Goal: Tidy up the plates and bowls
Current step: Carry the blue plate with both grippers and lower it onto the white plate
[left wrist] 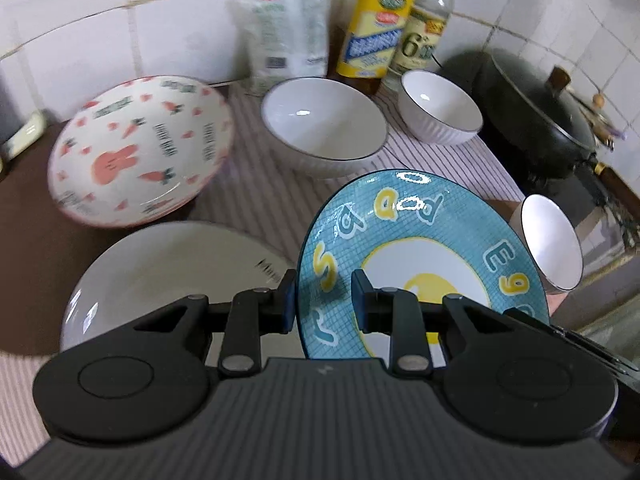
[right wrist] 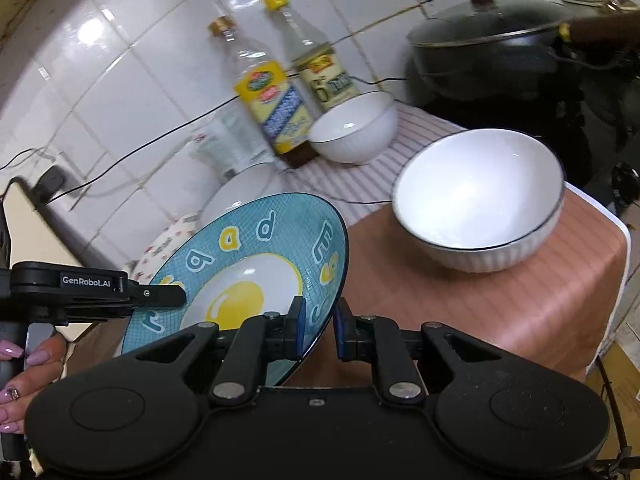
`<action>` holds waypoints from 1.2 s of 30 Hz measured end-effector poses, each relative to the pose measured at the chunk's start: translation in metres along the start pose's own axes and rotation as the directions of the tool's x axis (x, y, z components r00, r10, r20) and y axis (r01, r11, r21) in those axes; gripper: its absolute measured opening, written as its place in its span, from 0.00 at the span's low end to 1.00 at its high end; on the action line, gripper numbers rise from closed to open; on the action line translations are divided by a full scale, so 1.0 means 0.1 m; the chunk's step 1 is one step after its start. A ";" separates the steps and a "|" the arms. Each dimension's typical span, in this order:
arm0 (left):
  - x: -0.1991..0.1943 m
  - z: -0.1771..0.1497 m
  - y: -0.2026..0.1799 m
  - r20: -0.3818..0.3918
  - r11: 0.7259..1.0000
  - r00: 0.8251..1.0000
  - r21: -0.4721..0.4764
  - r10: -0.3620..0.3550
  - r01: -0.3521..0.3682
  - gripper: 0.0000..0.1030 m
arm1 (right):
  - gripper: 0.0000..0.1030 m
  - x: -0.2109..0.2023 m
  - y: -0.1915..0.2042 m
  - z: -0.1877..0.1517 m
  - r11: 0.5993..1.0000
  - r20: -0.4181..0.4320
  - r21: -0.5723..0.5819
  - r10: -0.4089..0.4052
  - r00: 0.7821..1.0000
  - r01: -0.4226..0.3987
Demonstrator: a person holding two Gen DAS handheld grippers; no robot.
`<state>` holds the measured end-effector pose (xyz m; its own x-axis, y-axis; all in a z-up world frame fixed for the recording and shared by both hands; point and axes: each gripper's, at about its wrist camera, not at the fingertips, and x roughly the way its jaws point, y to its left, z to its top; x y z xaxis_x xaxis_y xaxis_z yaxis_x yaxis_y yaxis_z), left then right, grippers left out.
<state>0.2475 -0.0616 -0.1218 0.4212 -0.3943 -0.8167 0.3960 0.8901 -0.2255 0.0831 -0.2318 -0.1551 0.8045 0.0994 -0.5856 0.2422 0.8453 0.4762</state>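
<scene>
Both the left tool (left wrist: 323,300) and the right tool (right wrist: 320,330) pinch opposite rims of the blue egg plate (left wrist: 416,240), keeping it tilted clear of the counter (right wrist: 460,300) for stacking.

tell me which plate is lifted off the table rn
The blue egg plate, tilted up and held at its rim by both grippers. The rabbit-and-carrot plate and the plain white plate are in neither gripper.

Blue egg plate (left wrist: 404,216) tilted up on edge, off the counter, yellow yolk in the middle. Bunny plate (left wrist: 140,152) tipped near the back-left, plain white plate (left wrist: 160,268) flat in front. Three white ribbed bowls: big (left wrist: 324,124), small (left wrist: 440,106), another at the right edge (right wrist: 480,200).
</scene>
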 end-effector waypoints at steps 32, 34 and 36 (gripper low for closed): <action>-0.52 -0.91 1.25 -0.088 0.917 0.980 -0.348 0.176 -0.196 0.25 | 0.17 0.65 1.17 -0.32 0.945 -0.256 -0.282 0.090 0.962 -0.163; -0.52 -0.92 1.28 -0.093 0.912 0.978 -0.356 0.184 -0.206 0.25 | 0.17 0.70 1.19 -0.34 0.942 -0.262 -0.291 0.092 0.961 -0.170; -0.51 -0.92 1.31 -0.094 0.908 0.977 -0.361 0.190 -0.211 0.25 | 0.18 0.73 1.22 -0.35 0.938 -0.263 -0.302 0.092 0.960 -0.173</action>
<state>0.2028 0.0958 -0.1579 0.4097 -0.1951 -0.8911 -0.0240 0.9742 -0.2243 0.1526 -0.1032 -0.1627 0.6525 0.3116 -0.6908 -0.0758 0.9338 0.3497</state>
